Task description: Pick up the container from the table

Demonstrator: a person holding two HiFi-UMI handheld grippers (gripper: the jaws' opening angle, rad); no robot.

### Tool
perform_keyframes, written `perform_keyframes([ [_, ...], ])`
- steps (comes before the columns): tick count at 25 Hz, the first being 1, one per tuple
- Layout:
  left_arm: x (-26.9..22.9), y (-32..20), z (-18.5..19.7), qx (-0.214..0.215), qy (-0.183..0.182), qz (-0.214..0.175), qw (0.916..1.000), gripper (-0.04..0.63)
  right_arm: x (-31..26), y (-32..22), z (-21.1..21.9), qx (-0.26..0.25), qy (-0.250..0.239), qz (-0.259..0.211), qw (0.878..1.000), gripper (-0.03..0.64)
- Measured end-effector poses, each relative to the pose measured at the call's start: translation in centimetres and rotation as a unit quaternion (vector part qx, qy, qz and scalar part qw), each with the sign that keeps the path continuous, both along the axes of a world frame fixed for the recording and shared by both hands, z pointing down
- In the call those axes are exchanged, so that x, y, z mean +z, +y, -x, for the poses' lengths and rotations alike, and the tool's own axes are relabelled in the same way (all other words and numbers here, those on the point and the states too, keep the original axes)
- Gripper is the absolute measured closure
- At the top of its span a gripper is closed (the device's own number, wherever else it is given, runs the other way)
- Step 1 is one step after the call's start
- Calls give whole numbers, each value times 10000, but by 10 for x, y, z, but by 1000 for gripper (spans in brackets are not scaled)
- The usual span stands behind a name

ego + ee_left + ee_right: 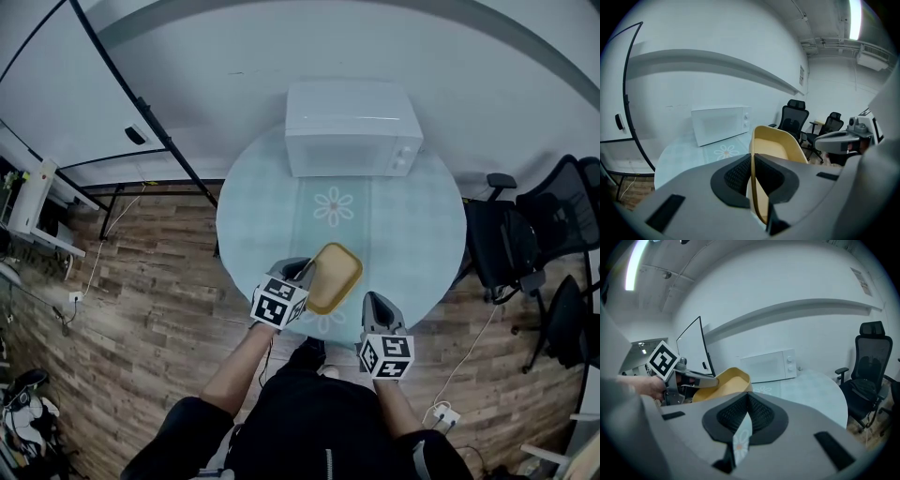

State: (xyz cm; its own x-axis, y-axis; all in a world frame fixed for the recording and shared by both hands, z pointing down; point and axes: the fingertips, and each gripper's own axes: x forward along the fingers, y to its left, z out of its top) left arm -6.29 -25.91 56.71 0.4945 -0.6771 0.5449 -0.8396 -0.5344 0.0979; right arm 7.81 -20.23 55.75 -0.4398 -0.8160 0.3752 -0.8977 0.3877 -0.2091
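I'm seeing the left gripper (307,272) clamping tight on the near rim of the yellow container (336,275), its jaws pressing together with only that thin wall between the pads (740,171). In the left gripper view the rim is running straight up through the grip, and the container's open side is facing right. The container is hanging tilted over the near part of the round table (422,225), and from the right gripper view it is looking lifted clear of the pale cloth, though its underside is hiding behind the tool body. My right gripper (375,302) is hovering just beside it, over the table's near edge. Its jaws are sitting together with nothing caught between them, and only a sliver of the cloth's flower print is showing below the pads. Farther back, the white microwave (352,127) is standing on the far side of the table, well apart from the container. Black office chairs (511,239) are waiting off to the right on the wooden floor (159,300).
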Motion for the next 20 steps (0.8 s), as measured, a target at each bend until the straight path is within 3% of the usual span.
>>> perform_keyframes([
  [20, 6, 54, 1, -99, -5, 82, 9999, 568, -4, 45, 5, -235, 40, -37, 9997, 594],
])
